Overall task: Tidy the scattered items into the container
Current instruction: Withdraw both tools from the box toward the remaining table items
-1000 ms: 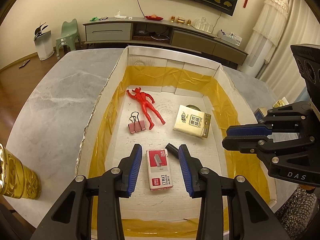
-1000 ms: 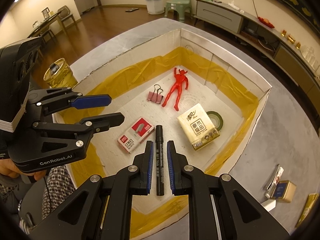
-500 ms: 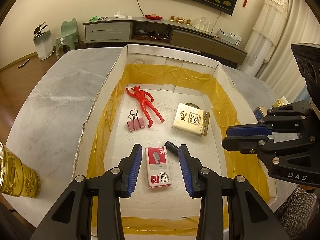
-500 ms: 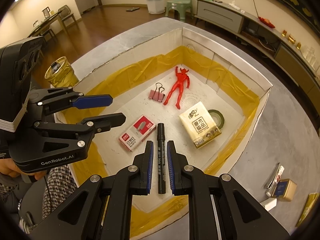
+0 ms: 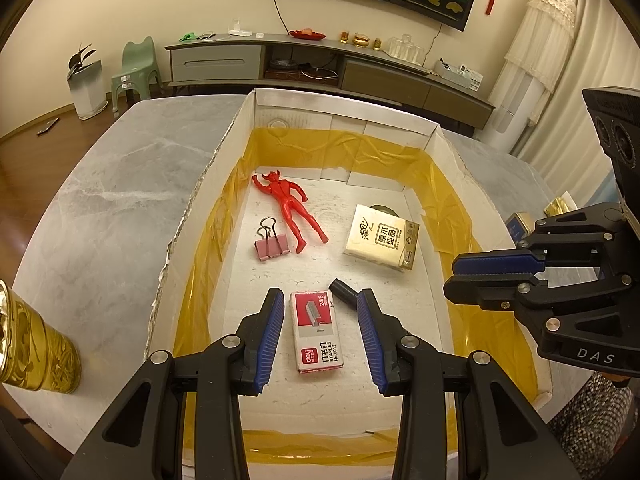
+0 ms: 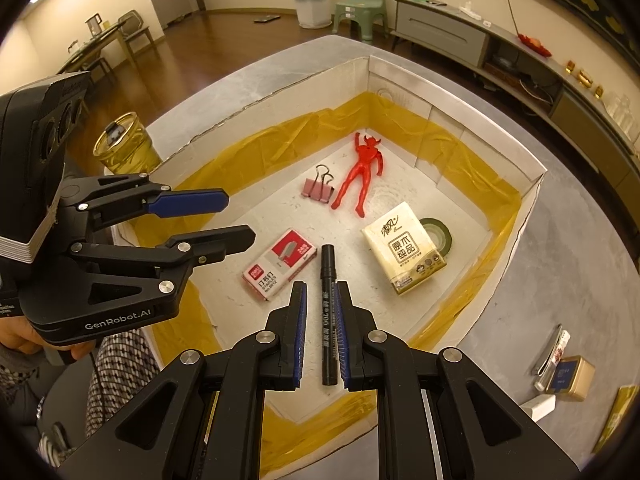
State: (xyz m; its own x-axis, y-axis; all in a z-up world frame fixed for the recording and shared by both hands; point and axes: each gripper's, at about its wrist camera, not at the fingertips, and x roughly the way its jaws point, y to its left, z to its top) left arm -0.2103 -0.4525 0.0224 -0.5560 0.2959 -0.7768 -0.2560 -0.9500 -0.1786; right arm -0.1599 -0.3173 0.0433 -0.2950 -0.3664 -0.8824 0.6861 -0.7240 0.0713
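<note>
Grey marble tabletop (image 5: 100, 208) is carrying a white cardboard box lined with yellow tape (image 6: 532, 178), the container that everything is going into. Both grippers are hovering over its near end. The left gripper (image 5: 319, 334) is standing with its jaws wide apart and empty, straddling a red-and-white box of staples (image 5: 316, 330) lying flat on the box floor, probably just set down or about to be left there. The right gripper (image 6: 321, 312) is framing a black marker pen (image 6: 328, 312) between narrowly parted blue pads (image 6: 301, 320); a thin gap is showing on each side, so the pen is looking let go, not clamped, lying along the fingers with its cap end pointing into the box.

Further in, a cream tissue packet with printed characters (image 6: 404, 252) is leaning partly over a dark green roll of tape (image 6: 440, 232). A red plastic figure (image 6: 362, 174) is lying on its back beside a pink binder clip (image 6: 318, 188), the two nearly touching.

Outside the box (so the tidying is likely not finished) a gold-and-blue small box (image 6: 572, 376) and a slim pen-like object (image 6: 550, 350) are waiting on the table at right, and a gold tin (image 6: 126, 146) is standing at left.
</note>
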